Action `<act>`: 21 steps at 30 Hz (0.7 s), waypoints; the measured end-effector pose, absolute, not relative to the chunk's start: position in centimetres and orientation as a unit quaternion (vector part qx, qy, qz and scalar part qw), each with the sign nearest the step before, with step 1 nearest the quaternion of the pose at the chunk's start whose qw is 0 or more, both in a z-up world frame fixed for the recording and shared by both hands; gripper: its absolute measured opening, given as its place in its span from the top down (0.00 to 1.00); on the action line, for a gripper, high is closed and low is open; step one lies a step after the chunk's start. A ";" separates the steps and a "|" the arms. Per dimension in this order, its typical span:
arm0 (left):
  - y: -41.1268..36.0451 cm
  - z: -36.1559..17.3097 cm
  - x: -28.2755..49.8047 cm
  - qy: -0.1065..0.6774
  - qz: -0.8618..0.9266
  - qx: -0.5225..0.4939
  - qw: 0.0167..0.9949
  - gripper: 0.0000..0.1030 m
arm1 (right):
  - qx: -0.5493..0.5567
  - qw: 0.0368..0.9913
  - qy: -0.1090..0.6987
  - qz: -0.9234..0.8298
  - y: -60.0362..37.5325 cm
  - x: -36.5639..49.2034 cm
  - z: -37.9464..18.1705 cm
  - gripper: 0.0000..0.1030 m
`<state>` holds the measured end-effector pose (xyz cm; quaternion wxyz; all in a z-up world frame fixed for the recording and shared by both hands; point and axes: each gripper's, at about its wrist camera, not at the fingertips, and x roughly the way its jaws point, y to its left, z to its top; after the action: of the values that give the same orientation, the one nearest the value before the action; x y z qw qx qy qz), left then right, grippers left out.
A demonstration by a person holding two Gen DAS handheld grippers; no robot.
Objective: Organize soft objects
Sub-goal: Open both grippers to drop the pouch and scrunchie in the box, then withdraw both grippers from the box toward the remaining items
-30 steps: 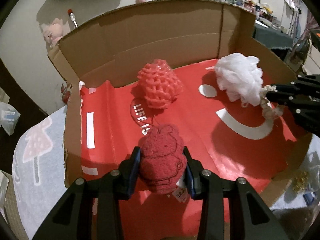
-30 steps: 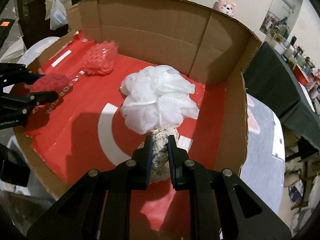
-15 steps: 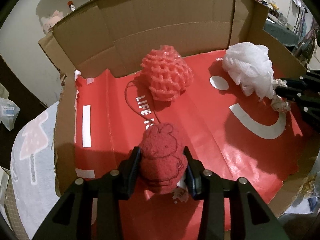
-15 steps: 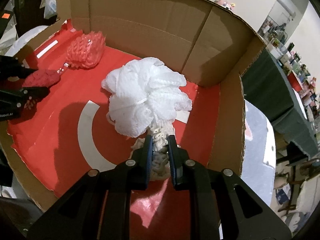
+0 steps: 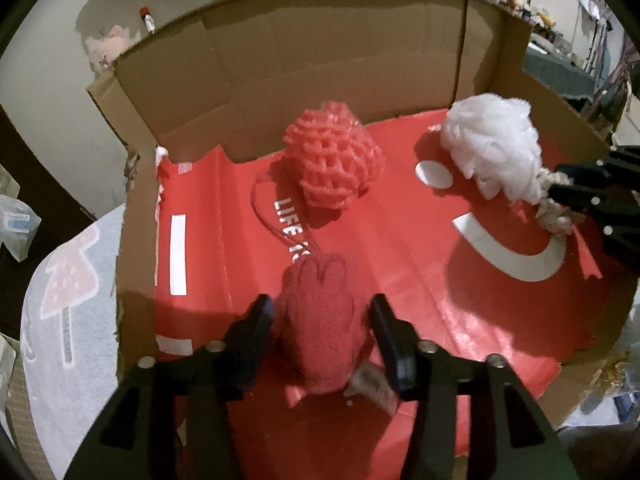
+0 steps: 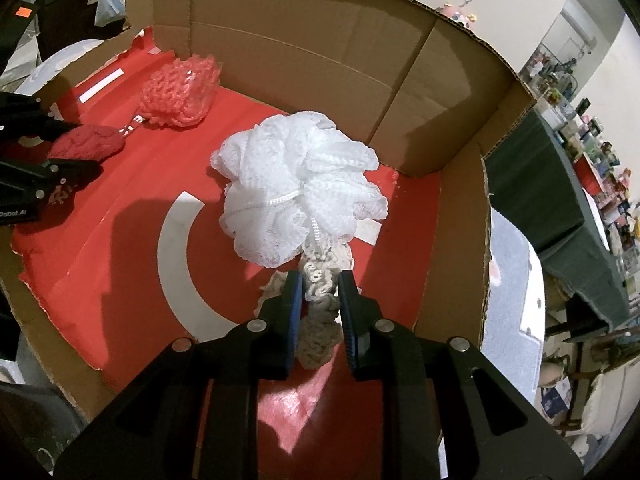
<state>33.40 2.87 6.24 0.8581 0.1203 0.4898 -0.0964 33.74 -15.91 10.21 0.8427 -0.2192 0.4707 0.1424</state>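
Note:
A dark red plush toy [image 5: 324, 320] lies on the red floor of a cardboard box [image 5: 340, 60]. It sits between the fingers of my left gripper [image 5: 320, 304], whose jaws are opening with the pads just clear of it. Behind it rests a pink foam net [image 5: 332, 156]. A white mesh bath pouf [image 6: 300, 188] lies at the right of the box. Its braided cord [image 6: 320, 308] is pinched in my right gripper [image 6: 319, 280], whose jaws are starting to ease open. The same plush toy [image 6: 86, 142] shows at the left of the right wrist view.
The box's tall back and side walls hem in both grippers; its near edge is low and torn. The box stands on a pale cloth with tree prints [image 5: 68, 300]. A dark green table [image 6: 560, 184] crowded with small items stands to the right.
My left gripper's jaws have widened and the red plush has slumped forward between them. The right gripper's jaws stand slightly wider on the cord, and the pouf has settled on the box floor.

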 end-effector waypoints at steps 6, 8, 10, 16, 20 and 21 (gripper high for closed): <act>2.9 8.6 31.7 0.452 -0.106 0.114 0.878 0.32 | -0.204 0.849 0.464 0.151 -16.3 33.1 11.3 0.82; 3.0 9.6 30.8 0.437 -0.110 0.110 0.886 0.28 | -0.197 0.852 0.460 0.152 -16.5 32.7 11.8 0.82; 3.0 10.5 29.8 0.424 -0.113 0.106 0.892 0.26 | -0.185 0.856 0.457 0.155 -16.7 32.1 12.6 0.82; 3.0 13.8 24.8 0.374 -0.128 0.085 0.915 0.17 | -0.154 0.879 0.422 0.160 -17.4 29.1 16.1 0.33; 2.8 15.5 21.0 0.339 -0.135 0.069 0.929 0.09 | -0.146 0.896 0.386 0.163 -17.7 25.9 18.6 0.29; 2.7 16.0 20.3 0.330 -0.135 0.065 0.932 0.08 | -0.138 0.899 0.380 0.165 -17.8 25.2 19.1 0.29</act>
<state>20.27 2.69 15.97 0.9318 0.0649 0.3303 -0.1354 25.21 -17.77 19.14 0.8994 -0.1378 0.3804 0.1655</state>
